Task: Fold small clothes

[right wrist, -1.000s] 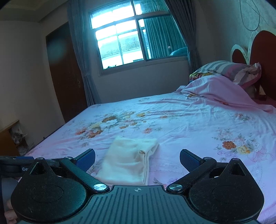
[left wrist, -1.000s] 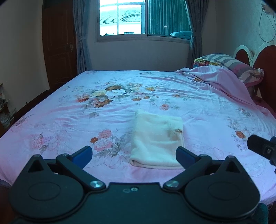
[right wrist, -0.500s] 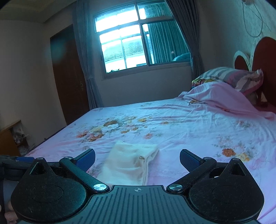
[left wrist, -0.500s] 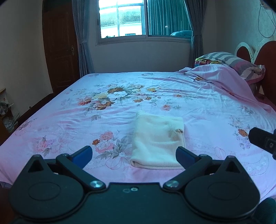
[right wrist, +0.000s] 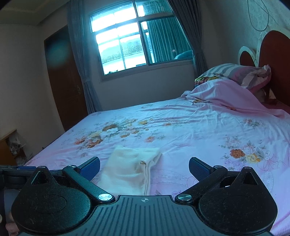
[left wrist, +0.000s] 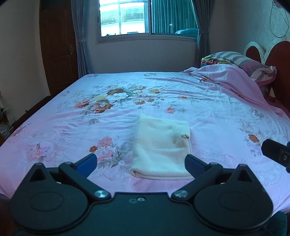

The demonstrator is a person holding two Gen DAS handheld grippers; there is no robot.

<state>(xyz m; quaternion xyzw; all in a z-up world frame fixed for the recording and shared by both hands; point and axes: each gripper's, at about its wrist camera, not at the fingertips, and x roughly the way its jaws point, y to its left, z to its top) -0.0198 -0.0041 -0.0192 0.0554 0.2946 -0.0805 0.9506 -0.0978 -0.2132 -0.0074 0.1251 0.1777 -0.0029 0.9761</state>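
Observation:
A small cream garment (left wrist: 161, 148) lies folded into a neat rectangle on the pink floral bedsheet (left wrist: 72, 130), near the bed's front edge. It also shows in the right wrist view (right wrist: 130, 170), low and left of centre. My left gripper (left wrist: 140, 163) is open and empty, held back from the garment's near edge. My right gripper (right wrist: 144, 166) is open and empty, to the right of the garment and above it. Part of the right gripper (left wrist: 277, 154) shows at the right edge of the left wrist view.
Pillows (right wrist: 239, 72) and a bunched pink cover (right wrist: 223, 94) lie at the headboard (right wrist: 273, 59) on the right. A window (left wrist: 146, 16) with curtains is on the far wall. A dark wooden door (left wrist: 58, 47) stands at the left.
Both grippers have drawn back and risen a little from the bed. The garment lies unmoved and both grippers stay open.

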